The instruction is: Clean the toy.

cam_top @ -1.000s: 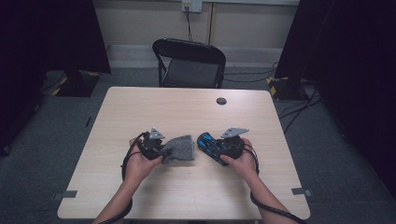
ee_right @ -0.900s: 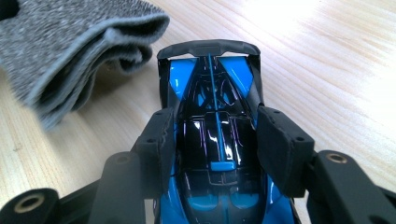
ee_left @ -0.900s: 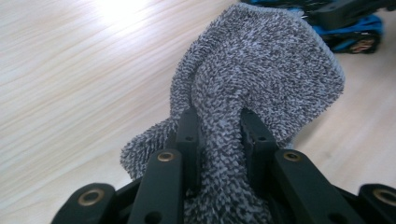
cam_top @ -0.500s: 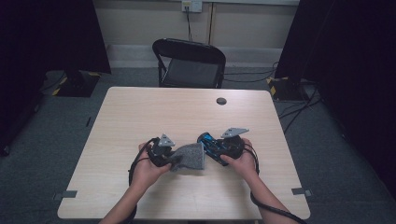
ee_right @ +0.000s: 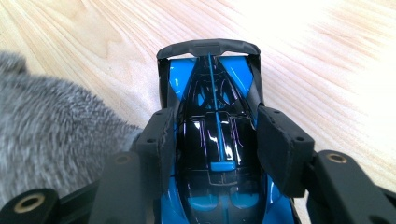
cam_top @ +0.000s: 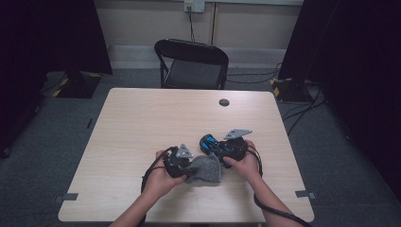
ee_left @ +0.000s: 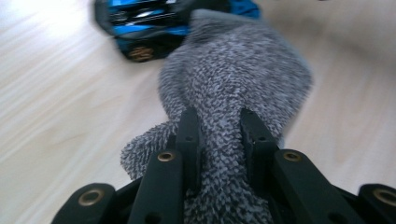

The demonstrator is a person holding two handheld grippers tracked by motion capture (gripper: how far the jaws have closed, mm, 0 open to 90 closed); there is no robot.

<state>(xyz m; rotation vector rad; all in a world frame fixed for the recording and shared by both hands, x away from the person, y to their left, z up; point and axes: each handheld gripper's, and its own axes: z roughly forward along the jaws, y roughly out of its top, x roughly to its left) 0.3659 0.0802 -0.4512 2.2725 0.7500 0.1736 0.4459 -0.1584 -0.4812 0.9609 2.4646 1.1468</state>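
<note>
On the pale wooden worktop (cam_top: 142,123), near the person's edge, the left gripper (cam_top: 182,163) has its fingers (ee_left: 189,135) clamped on a bunched fold of a grey fuzzy cloth (cam_top: 205,169); in the left gripper view the cloth (ee_left: 233,84) bulges out beyond the fingers and its lower end is cut off behind the gripper's body at the bottom edge. The right gripper (cam_top: 215,146) grips a blue and black toy car (cam_top: 210,143) across its body, a finger (ee_right: 280,144) pressed against each side. In the right gripper view the toy car (ee_right: 210,102) points away with its dark wing at the far end, while its near end is hidden under the gripper. The cloth touches the car's side, and from above its edge covers part of the car, so how much of the car lies beneath cannot be told. The left gripper view is blurred, leaving the car a smear at the top. A small dark disc (cam_top: 224,102) sits on the far part of the worktop, too small to identify, and a black folding chair (cam_top: 191,64) stands beyond.
</note>
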